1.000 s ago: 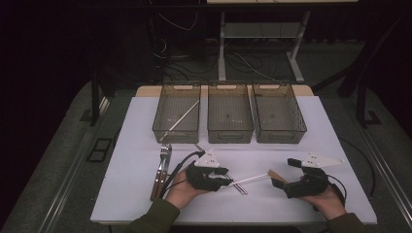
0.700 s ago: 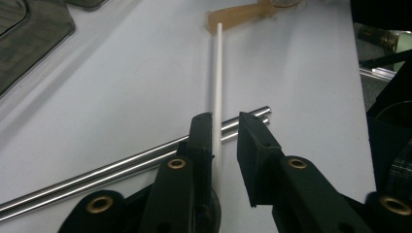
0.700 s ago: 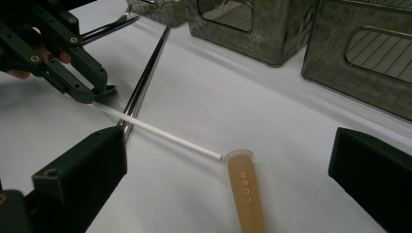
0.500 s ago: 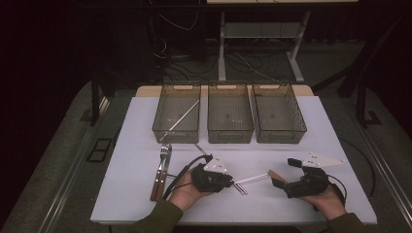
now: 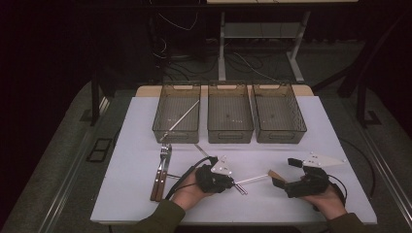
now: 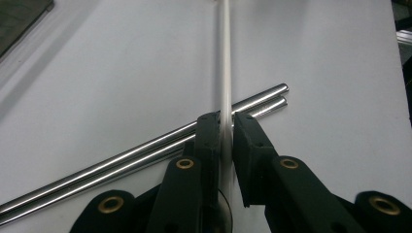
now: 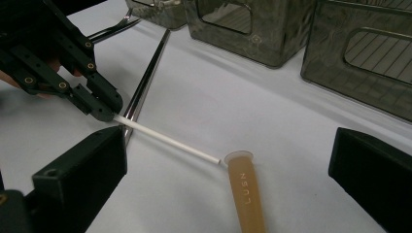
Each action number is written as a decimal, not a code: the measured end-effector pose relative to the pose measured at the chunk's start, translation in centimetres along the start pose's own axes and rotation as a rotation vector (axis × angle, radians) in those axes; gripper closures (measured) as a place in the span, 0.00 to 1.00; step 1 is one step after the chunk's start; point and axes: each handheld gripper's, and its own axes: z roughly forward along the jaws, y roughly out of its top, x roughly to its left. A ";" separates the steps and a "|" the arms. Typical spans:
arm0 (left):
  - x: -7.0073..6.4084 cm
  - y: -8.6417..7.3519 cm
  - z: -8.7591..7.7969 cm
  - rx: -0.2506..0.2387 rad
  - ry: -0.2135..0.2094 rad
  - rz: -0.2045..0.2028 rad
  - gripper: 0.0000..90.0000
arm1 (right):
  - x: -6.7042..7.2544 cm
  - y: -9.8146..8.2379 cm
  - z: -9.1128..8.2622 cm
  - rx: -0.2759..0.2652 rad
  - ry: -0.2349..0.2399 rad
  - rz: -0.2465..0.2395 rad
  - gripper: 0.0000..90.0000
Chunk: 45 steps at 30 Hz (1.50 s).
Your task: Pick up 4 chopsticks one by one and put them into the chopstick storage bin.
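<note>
My left gripper (image 5: pixel 232 182) (image 6: pixel 225 121) is shut on a thin white stick (image 6: pixel 225 58), its jaws having just been closing onto it. The stick (image 5: pixel 252 178) (image 7: pixel 165 139) runs level over the white table to the open mouth of a tan tube (image 7: pixel 245 189) (image 5: pixel 276 174) printed with letters. That tube lies on the table between the wide jaws of my right gripper (image 5: pixel 284 172) (image 7: pixel 228 141), which is open and not touching it. The right gripper view also has the left gripper (image 7: pixel 104 114) at its upper left, pinching the stick's end.
A pair of metal chopsticks (image 6: pixel 145 145) (image 7: pixel 145 82) lies under the white stick. A fork and wooden-handled cutlery (image 5: pixel 163 162) lie at the left. Three smoky plastic bins (image 5: pixel 231 136) stand in a row at the back; the left bin (image 5: pixel 165 133) holds a long thin stick.
The left gripper has shifted slightly right along the stick and its jaws have closed on it. The right hand and the tan tube have stayed put.
</note>
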 end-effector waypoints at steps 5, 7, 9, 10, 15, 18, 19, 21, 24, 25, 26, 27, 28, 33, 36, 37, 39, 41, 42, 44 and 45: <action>-0.1 0.1 0.1 0.031 -0.008 0.041 0.88 | 0.0 0.0 0.0 0.002 0.002 -0.003 0.01; -0.3 0.1 0.3 0.019 -0.013 0.022 0.89 | 0.0 0.0 0.0 0.000 0.002 -0.003 0.01; -0.4 0.1 0.4 0.026 -0.014 0.030 0.89 | 0.0 0.0 0.0 -0.001 0.001 -0.002 0.01; -0.4 0.1 0.3 0.028 -0.020 0.031 0.90 | 0.0 0.0 0.0 -0.001 0.001 -0.002 0.01; -0.3 0.1 0.3 0.036 -0.029 0.038 0.93 | 0.0 0.0 0.0 0.000 0.003 -0.003 0.01; -0.3 0.1 0.3 0.032 -0.039 0.035 0.93 | 0.0 0.0 0.0 -0.002 0.004 0.000 0.01; -0.4 0.1 0.4 0.020 -0.043 0.019 0.94 | 0.0 0.0 0.0 -0.002 0.005 0.001 0.01; -0.4 0.1 0.4 0.021 -0.052 0.019 0.94 | 0.0 0.0 0.0 -0.003 0.006 0.001 0.01; -0.5 0.1 0.4 0.023 -0.061 0.019 0.94 | 0.0 0.0 0.0 -0.003 0.006 0.001 0.01; -0.5 0.2 0.4 0.024 -0.062 0.018 0.94 | 0.0 0.0 0.0 -0.003 0.006 0.001 0.01; -0.5 0.2 0.4 0.025 -0.063 0.016 0.94 | 0.0 0.0 0.0 -0.003 0.005 0.001 0.01; -0.5 0.2 0.4 0.021 -0.064 0.013 0.94 | 0.0 0.0 0.0 -0.004 0.005 0.001 0.01; -0.5 0.2 0.3 0.014 -0.068 0.004 0.94 | 0.0 0.0 0.0 -0.004 0.004 0.001 0.01; -0.5 0.4 0.0 -0.007 -0.086 -0.041 0.94 | 0.1 0.0 0.0 -0.006 0.006 -0.001 0.01; -0.4 0.5 -0.1 -0.009 -0.081 -0.069 0.94 | 0.1 0.0 0.0 -0.006 0.006 -0.002 0.01; -0.3 0.5 -0.2 -0.011 -0.086 -0.070 0.94 | 0.1 0.0 -0.1 -0.006 0.006 -0.002 0.01; -0.3 0.5 -0.4 -0.022 -0.090 -0.082 0.94 | 0.1 0.0 -0.1 -0.007 0.005 -0.002 0.01; -0.3 0.6 -0.5 -0.034 -0.087 -0.096 0.94 | 0.1 0.0 -0.1 -0.008 0.007 -0.005 0.01; -0.2 0.7 -0.6 -0.026 -0.086 -0.092 0.94 | 0.1 0.0 -0.1 -0.011 0.006 -0.005 0.01; -0.1 0.8 -0.8 -0.030 -0.081 -0.102 0.94 | 0.1 0.0 -0.2 -0.016 0.006 -0.003 0.01; -0.1 0.8 -0.9 -0.035 -0.078 -0.105 0.94 | 0.1 0.0 -0.2 -0.017 0.006 -0.001 0.01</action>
